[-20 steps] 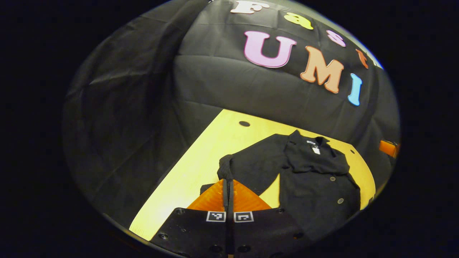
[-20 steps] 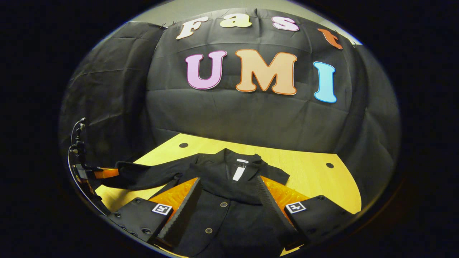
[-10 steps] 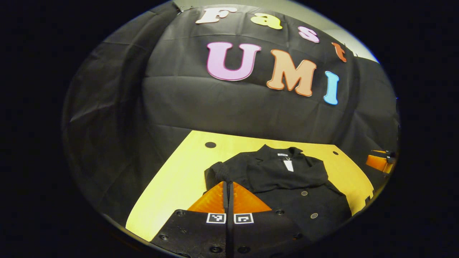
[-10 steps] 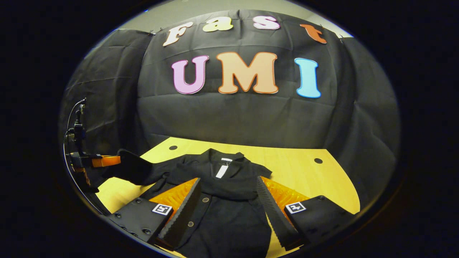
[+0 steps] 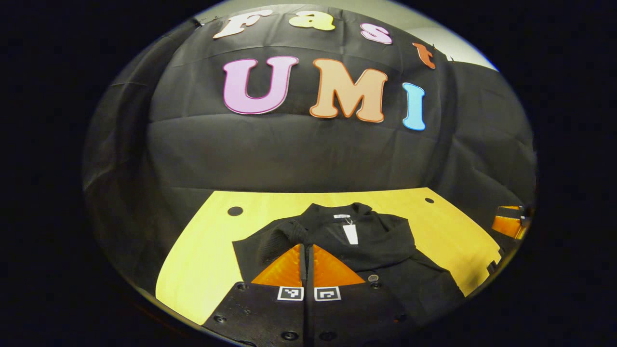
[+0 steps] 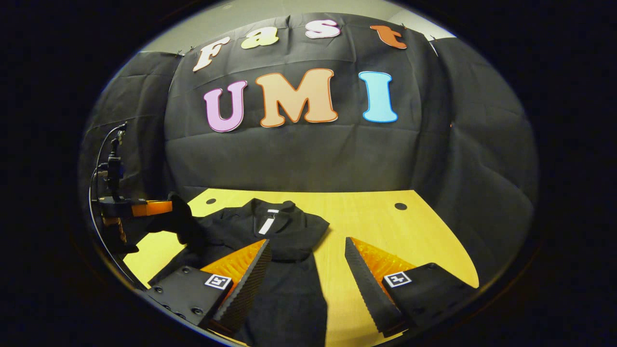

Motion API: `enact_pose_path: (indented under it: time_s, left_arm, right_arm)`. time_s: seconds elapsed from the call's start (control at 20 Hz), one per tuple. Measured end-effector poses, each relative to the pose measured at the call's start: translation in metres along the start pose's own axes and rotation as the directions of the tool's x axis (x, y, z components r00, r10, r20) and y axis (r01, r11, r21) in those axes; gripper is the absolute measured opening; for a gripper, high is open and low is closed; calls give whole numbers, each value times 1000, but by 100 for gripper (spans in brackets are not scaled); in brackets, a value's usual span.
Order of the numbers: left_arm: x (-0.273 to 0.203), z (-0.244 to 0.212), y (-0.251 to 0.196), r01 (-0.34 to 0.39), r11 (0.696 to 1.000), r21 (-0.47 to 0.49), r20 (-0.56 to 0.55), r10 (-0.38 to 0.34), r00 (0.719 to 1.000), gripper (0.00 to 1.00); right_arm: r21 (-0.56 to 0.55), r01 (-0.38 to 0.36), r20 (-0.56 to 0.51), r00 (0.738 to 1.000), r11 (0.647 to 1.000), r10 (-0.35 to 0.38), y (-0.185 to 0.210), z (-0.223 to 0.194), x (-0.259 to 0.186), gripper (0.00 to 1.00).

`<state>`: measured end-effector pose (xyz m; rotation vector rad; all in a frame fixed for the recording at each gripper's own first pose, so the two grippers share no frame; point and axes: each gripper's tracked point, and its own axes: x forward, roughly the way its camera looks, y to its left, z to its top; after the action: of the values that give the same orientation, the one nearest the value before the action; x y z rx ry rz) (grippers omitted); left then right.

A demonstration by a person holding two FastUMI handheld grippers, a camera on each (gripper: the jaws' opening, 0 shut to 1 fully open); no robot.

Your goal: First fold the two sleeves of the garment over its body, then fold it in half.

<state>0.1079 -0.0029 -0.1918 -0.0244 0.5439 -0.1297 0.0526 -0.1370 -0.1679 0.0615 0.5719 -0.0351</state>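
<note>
White neck tag point(image 5: 350, 233) on garment point(image 5: 385, 250) (print unreadable), nothing else legible

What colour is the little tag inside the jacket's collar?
White. The tag shows best in the left gripper view, against the black jacket.

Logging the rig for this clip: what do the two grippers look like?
Both match. The left gripper has orange wedge fingers on a black bolted body, with a black-and-white square marker at the foot of each finger. The right gripper has the same orange ribbed fingers, faced with black toothed pads, and a marker on each side. In the right gripper view, the left gripper shows a black cable above it.
</note>
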Motion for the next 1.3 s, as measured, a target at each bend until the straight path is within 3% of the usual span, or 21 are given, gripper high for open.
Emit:
enact_pose_path:
  time_s: [0.45,0.95,1.15,1.3]
  left_arm:
    - [64,7,-87,88,993,82,-37,-85,996,0]
    - [121,-3,-180,184,973,141,-85,-173,981,0]
    - [143,-19,-197,190,968,164,-131,-170,977,0]
    - [150,-26,-200,156,963,218,-169,-120,978,0]
  right_arm:
    - [52,92,-17,996,994,-92,-84,-18,-16,99]
    - [93,185,-43,982,978,-181,-152,-26,-34,99]
    - [109,216,-68,976,970,-209,-172,-36,-38,99]
    - [117,229,-83,972,966,-220,-178,-41,-40,98]
